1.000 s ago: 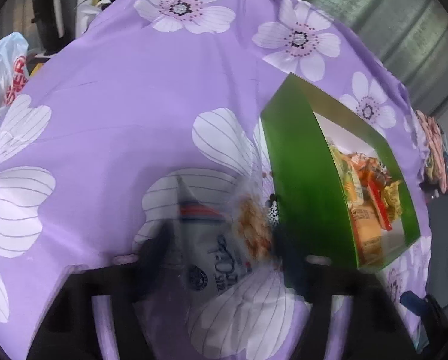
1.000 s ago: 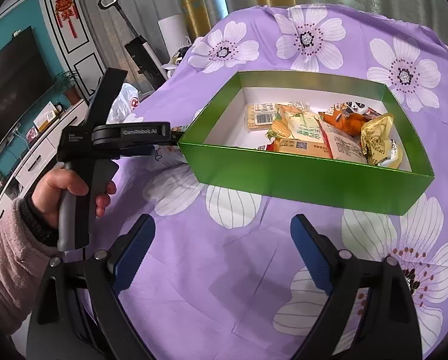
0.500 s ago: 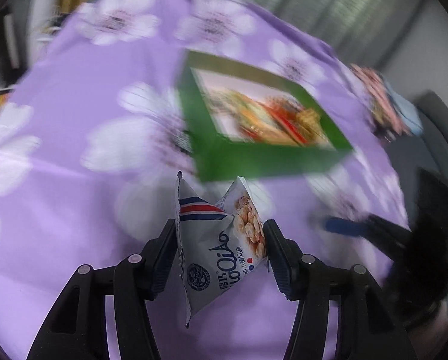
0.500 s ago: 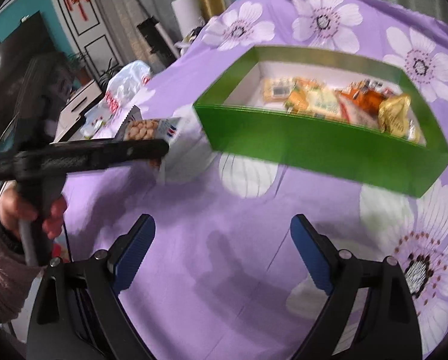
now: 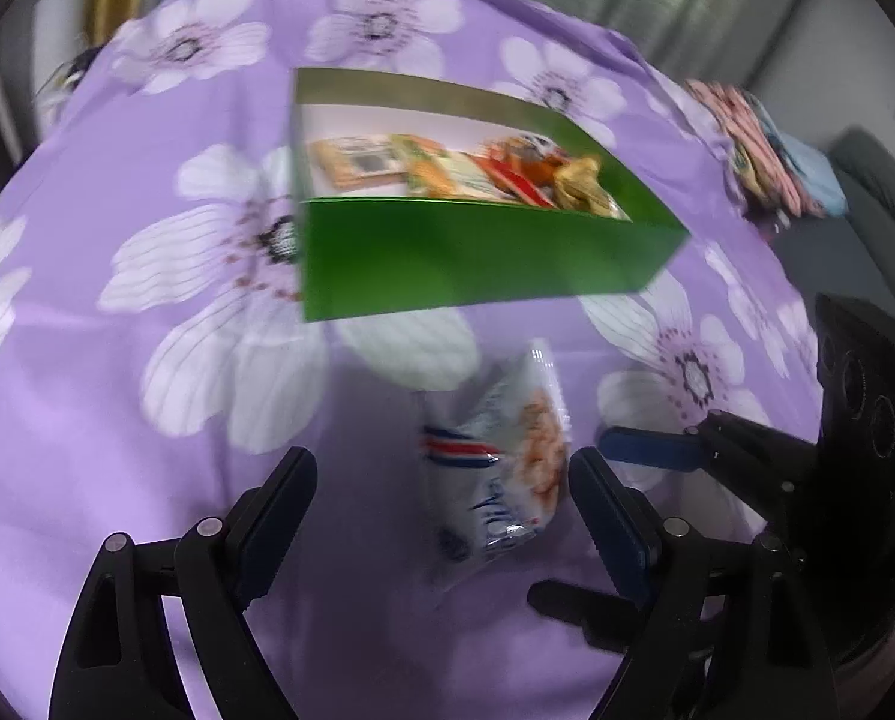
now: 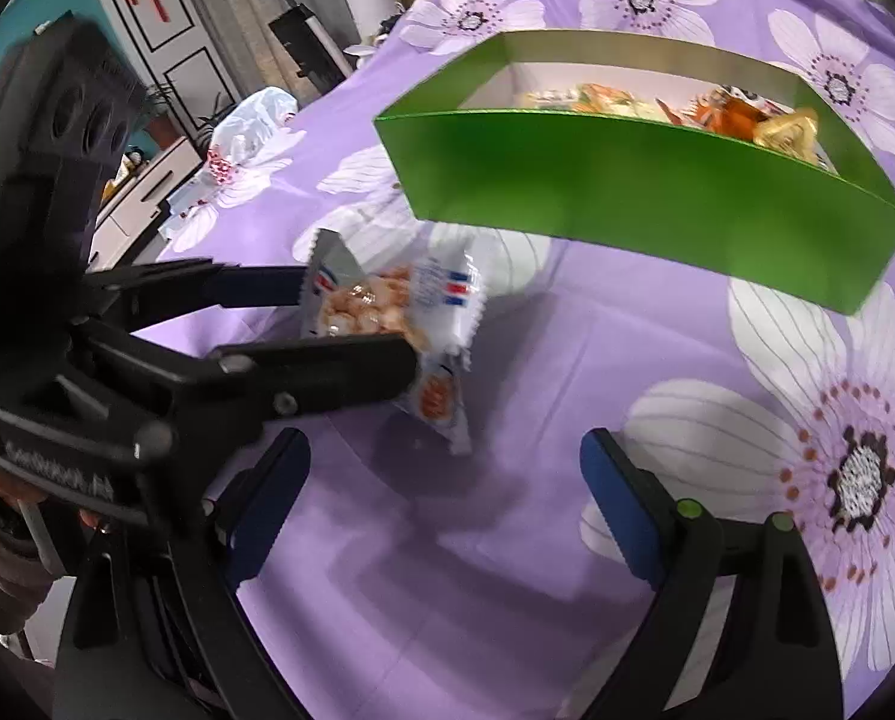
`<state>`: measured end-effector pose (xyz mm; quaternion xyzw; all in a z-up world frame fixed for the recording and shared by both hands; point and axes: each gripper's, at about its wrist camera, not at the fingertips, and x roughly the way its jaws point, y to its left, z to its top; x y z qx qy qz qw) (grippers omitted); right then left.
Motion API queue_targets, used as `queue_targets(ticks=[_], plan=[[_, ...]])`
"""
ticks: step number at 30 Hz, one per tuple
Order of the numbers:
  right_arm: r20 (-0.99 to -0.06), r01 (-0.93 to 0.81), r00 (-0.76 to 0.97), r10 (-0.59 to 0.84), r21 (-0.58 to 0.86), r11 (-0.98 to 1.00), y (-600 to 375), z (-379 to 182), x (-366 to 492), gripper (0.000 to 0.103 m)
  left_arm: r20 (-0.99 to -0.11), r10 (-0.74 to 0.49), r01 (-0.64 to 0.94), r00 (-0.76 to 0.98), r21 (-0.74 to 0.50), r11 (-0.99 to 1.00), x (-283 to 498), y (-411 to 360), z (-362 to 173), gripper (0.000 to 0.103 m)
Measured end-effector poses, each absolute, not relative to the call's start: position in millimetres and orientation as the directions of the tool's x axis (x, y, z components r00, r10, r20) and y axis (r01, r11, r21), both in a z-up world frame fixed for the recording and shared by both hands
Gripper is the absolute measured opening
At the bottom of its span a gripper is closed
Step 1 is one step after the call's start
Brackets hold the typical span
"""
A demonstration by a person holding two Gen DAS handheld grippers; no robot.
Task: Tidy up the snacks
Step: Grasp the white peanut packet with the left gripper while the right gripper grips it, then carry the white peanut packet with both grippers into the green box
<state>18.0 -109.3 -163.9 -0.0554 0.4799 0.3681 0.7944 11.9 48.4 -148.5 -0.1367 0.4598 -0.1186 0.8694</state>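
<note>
Left tool (image 5: pixel 441 480) gapes, its snack packet (image 5: pixel 498 456) apparently loose at lower centre; released here, short of the green box (image 5: pixel 477 264), it could land outside. Right tool (image 6: pixel 444 474) is open, empty.

The box (image 6: pixel 639 180) stands on the tablecloth (image 6: pixel 597 372), with packets (image 6: pixel 747 114) lying inside it toward its right half. Before the box's near wall — between it and the two grippers — is the snack bag (image 6: pixel 387 312), between the spread fingers of the left gripper (image 5: pixel 441 492), nearer the right-hand one. The right gripper (image 6: pixel 444 492) sits right of the left one, behind the bag. A plastic bag (image 6: pixel 249 126) lies at the cloth's far left edge.
</note>
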Motion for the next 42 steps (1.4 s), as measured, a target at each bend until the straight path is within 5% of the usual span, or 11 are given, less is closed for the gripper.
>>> queue_targets(ticks=[5,8,12,16,42], plan=[[-0.777,-0.669,0.24,0.582,0.302,0.679,-96.1,-161.9,21.5,0.078,-0.738,-0.388,0.052,0.552,-0.434,0.899,9.3,57.6,-155.1,0.084],[-0.777,-0.677,0.234,0.584,0.301,0.672,-89.4,-161.6,24.4,0.058,-0.718,-0.426,0.068,0.551,-0.47,0.88,10.3,55.5,-155.1,0.064],[-0.77,-0.672,0.236,0.592,0.31,0.672,-89.2,-160.4,26.6,0.05,-0.708,-0.426,0.078,0.564,-0.468,0.88,8.5,54.4,-148.5,0.045],[-0.775,-0.675,0.237,0.585,0.302,0.673,-91.7,-161.3,24.6,0.036,-0.714,-0.414,0.078,0.564,-0.453,0.888,8.8,52.8,-146.8,0.042],[-0.684,-0.658,0.388,0.617,0.263,0.705,-123.8,-109.3,29.8,0.029,-0.659,-0.397,0.201,0.639,-0.355,0.913,25.3,22.3,-85.7,0.042]])
